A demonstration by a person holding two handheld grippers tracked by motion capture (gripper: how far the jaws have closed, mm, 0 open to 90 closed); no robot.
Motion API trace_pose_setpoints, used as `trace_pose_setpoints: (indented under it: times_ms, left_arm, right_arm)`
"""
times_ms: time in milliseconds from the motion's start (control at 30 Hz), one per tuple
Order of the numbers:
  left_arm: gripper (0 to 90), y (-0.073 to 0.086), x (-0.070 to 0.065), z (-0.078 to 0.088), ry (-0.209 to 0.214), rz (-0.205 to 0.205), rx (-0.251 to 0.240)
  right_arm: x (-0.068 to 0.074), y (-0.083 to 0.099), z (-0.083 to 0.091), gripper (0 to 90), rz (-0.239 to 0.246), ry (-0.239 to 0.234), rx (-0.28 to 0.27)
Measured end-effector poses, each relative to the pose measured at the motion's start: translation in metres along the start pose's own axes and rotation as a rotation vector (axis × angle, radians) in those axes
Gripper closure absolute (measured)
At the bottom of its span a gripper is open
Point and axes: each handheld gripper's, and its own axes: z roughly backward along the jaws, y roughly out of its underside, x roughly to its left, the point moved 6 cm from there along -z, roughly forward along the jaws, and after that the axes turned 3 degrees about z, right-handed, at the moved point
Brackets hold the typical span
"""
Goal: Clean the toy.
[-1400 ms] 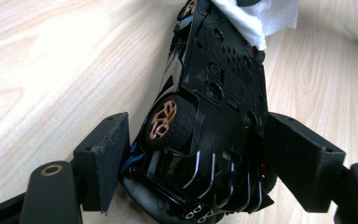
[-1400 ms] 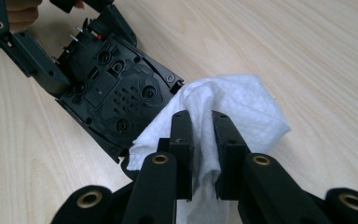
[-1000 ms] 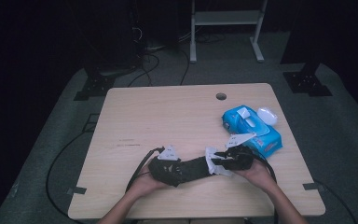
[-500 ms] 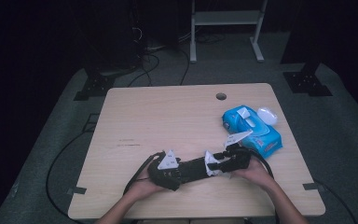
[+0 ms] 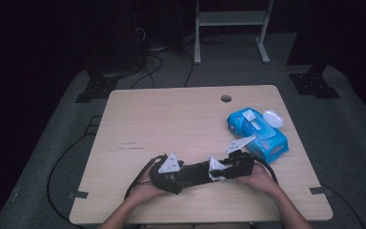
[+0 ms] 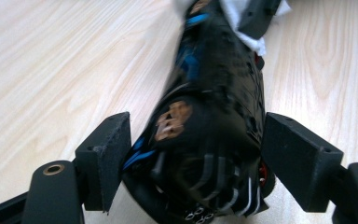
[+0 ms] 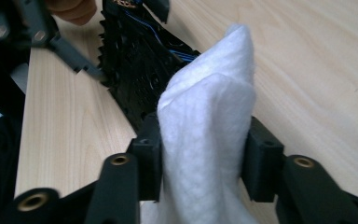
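Your left gripper (image 6: 193, 154) is clamped around the black glossy cylinder-shaped object (image 6: 214, 107) near the desk's (image 5: 171, 119) front edge, its long axis running toward your right gripper (image 7: 200, 156). That one's been closing, pinching the folded white wipe (image 7: 209, 126) against the cylinder's far end.

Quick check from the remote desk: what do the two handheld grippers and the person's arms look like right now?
Both are black. The left gripper and right gripper each carry a pale three-cornered plate with small markings. Flat black pads on arms with brass-ringed pivot holes. Black cables trail off. Forearms bare, no sleeves.
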Motion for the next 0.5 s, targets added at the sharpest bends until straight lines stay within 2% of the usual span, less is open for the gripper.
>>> trace_pose_setpoints:
  times_ms: [67, 133, 167, 267, 367, 433, 500]
  left_arm:
    - [21.4, 0.001, 0.006, 0.001, 0.012, 0.059, -0.015]
    - [22.3, 0.001, 0.011, 0.002, 0.04, 0.115, -0.033]
    - [23.7, 0.001, 0.013, 0.002, 0.045, 0.123, -0.037]
    - [35.9, -0.001, 0.016, 0.002, 0.092, 0.117, -0.046]
    - [43.8, -0.002, 0.019, 0.002, 0.085, 0.101, -0.046]
    - [46.3, -0.002, 0.02, 0.002, 0.098, 0.11, -0.055]
    - [49.2, -0.002, 0.018, 0.003, 0.089, 0.08, -0.054]
  right_arm:
    - [0.002, 0.0, 0.002, 58.8, 0.03, 0.027, -0.001]
    - [0.004, 0.0, 0.003, 59.8, 0.058, 0.054, 0.002]
    - [0.004, 0.0, 0.004, 60.0, 0.074, 0.071, 0.001]
    - [0.004, -0.002, 0.003, 60.3, 0.128, 0.114, 0.004]
    - [0.005, -0.004, 0.002, 60.1, 0.154, 0.151, 0.015]
    - [0.003, -0.005, 0.002, 59.4, 0.154, 0.168, 0.017]
    - [0.001, -0.005, 0.003, 58.4, 0.153, 0.197, 0.022]
